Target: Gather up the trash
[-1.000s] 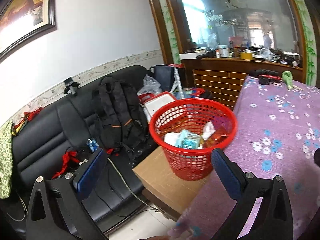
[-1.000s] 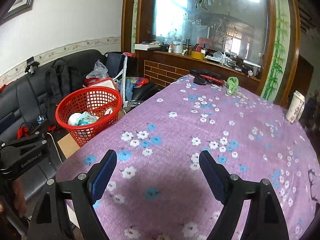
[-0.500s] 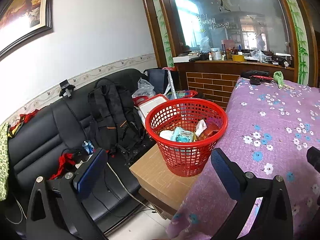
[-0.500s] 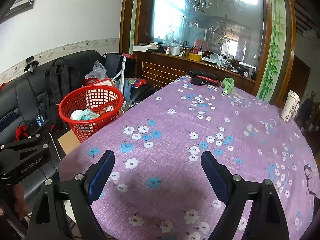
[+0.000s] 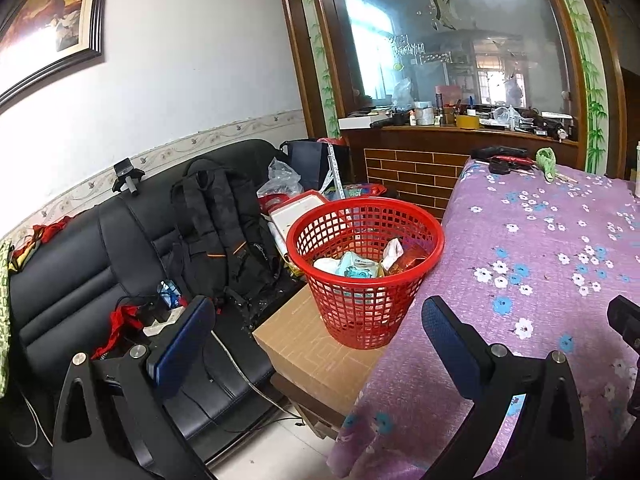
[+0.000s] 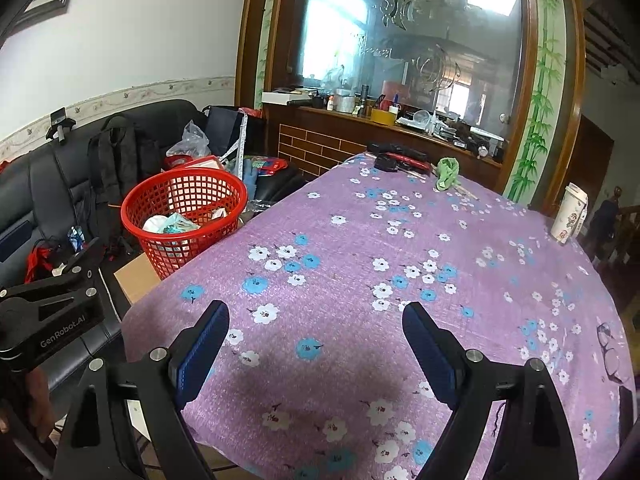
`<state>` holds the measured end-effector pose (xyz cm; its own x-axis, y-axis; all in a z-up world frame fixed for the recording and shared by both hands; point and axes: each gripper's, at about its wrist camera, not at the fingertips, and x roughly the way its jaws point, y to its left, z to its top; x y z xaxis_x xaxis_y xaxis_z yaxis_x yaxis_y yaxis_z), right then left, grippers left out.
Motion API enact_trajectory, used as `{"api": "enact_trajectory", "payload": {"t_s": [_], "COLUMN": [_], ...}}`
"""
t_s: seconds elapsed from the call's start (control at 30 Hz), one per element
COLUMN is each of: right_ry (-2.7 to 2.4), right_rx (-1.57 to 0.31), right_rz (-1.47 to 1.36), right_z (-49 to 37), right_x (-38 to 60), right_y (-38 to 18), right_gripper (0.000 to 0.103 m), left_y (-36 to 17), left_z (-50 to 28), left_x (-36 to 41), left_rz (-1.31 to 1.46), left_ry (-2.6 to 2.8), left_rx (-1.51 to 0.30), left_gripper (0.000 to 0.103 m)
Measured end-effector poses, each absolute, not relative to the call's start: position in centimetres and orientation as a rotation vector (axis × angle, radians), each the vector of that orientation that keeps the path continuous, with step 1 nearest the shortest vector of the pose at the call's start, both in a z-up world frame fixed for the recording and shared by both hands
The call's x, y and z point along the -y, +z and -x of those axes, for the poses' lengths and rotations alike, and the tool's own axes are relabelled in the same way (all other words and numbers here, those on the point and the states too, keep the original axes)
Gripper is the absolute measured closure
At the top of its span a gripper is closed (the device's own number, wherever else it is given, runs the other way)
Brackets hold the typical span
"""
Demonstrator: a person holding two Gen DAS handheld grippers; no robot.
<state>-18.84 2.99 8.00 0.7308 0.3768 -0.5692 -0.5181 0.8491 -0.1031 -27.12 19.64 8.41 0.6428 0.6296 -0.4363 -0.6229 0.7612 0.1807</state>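
one red basket (image 5: 366,272), one backpack (image 5: 224,232), one paper cup (image 6: 569,213), one cardboard box (image 5: 320,354)

The red basket (image 5: 366,272) is made of plastic and has lots of little holes. It stands upright on a brown cardboard box (image 5: 320,352), right beside the purple table. Inside lies the trash (image 5: 356,266): white, blue and red wrappers, all crumpled up together.

Left wrist view faces red basket (image 5: 365,270) nearby; right wrist view overlooks table (image 6: 400,280); both share basket, perhaps sofa.
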Motion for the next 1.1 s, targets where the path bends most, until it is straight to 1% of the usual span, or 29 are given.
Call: {"api": "enact_trajectory", "payload": {"t_s": [1.1], "right_ry": [0.492], "right_rx": [-0.599], "right_rz": [0.270], "right_z": [18.38], "right_x": [-2.81], "right_y": [7.36], "right_gripper": [0.011], "left_y": [8.71], "left_z": [26.82], "left_x": [-19.64], "left_rz": [-0.026], "left_ry": [0.707], "left_rx": [-0.510], "left_gripper": [0.000]}}
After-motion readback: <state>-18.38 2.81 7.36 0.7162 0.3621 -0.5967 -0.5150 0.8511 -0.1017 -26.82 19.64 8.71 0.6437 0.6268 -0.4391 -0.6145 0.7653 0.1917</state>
